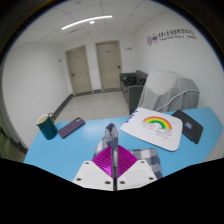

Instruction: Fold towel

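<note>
The towel (155, 128) is white with a rainbow print. It lies flat on the blue table (60, 152), beyond my fingers and to their right. My gripper (112, 150) is above the table's near part. Its magenta pads (103, 163) are pressed together, and nothing shows between them. The gripper is apart from the towel.
A teal can (46, 126) and a flat purple item (72, 126) sit to the left beyond the fingers. A dark flat item (190, 124) lies right of the towel. A small greyish object (148, 158) lies just right of the fingers. Doors and a chair stand beyond the table.
</note>
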### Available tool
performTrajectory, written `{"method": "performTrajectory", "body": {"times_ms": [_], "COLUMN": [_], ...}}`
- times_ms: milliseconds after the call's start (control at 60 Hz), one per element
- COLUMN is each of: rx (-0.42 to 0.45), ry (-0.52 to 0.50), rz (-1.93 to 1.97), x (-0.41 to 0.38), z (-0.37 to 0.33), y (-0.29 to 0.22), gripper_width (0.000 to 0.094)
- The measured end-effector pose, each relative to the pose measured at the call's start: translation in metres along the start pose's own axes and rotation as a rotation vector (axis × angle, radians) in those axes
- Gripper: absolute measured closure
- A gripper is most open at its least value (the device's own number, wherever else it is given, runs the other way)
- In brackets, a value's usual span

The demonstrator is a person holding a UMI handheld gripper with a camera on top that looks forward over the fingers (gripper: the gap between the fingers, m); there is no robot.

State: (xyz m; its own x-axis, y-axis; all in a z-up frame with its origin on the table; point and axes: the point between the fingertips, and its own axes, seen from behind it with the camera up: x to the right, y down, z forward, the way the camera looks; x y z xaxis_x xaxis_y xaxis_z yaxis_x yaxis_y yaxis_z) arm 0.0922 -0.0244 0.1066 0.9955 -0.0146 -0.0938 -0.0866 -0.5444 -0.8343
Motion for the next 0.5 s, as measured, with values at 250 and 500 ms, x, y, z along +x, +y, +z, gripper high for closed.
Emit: {"method": "performTrajectory", "body": {"times_ms": [250,500], "rx": [-0.167,-0.099], "ry": [0.243,0.231], "rz": [-0.009,0.026], "x": [0.117,0.099], "z": [0.021,-0.043], "y": [0.076,0.058], "gripper_width": [0.0894,0.0119]}}
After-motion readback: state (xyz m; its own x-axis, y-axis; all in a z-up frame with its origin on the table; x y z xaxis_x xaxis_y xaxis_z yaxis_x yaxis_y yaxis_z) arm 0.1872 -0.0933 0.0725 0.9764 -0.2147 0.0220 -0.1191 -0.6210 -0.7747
